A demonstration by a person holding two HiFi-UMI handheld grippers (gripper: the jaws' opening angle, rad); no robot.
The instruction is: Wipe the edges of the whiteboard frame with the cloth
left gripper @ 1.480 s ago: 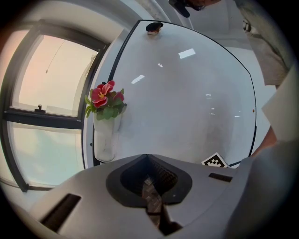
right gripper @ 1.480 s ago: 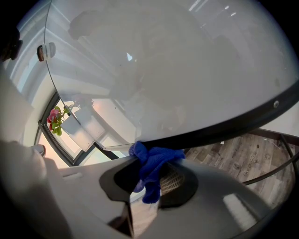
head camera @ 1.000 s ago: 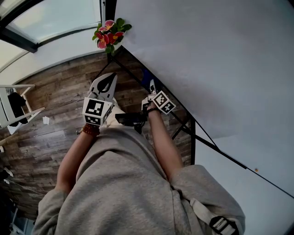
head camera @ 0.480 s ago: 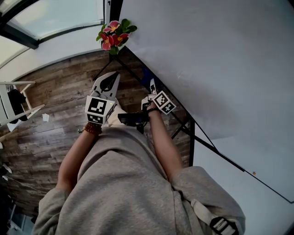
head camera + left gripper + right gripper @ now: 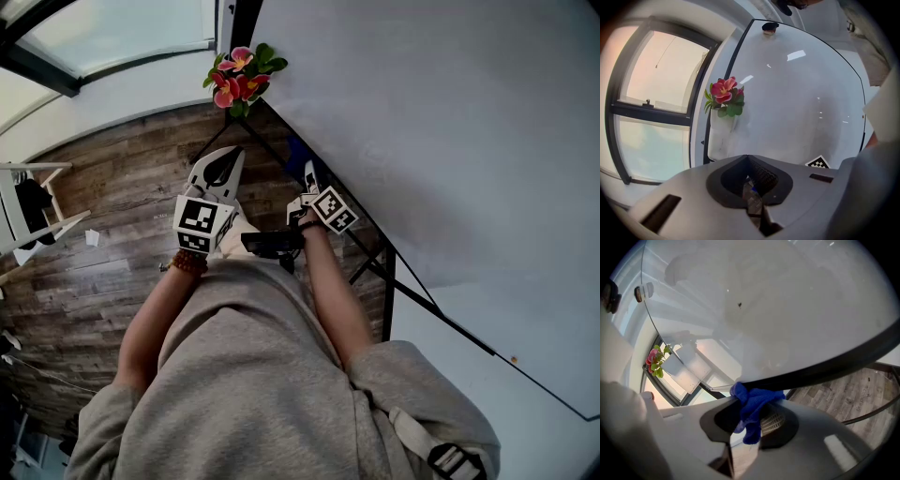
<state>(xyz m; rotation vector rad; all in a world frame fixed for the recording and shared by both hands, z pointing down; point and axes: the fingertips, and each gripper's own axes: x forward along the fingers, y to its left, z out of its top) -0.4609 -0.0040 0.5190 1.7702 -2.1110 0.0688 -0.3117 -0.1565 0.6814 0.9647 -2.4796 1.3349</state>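
Right gripper (image 5: 749,425): blue cloth (image 5: 757,401) is pinched and pressed against the whiteboard frame (image 5: 834,363) edge.
Left gripper (image 5: 751,199): pressed together, empty, held beside the frame.
Open room: wood floor (image 5: 855,394) below the frame.

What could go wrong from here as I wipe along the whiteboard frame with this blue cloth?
1. The right tool pinches only a small bunch of the blue cloth. Drag along the black frame might tug it loose.
2. The flowers appear to sit at the far end of this edge, so a long stroke may knock them.
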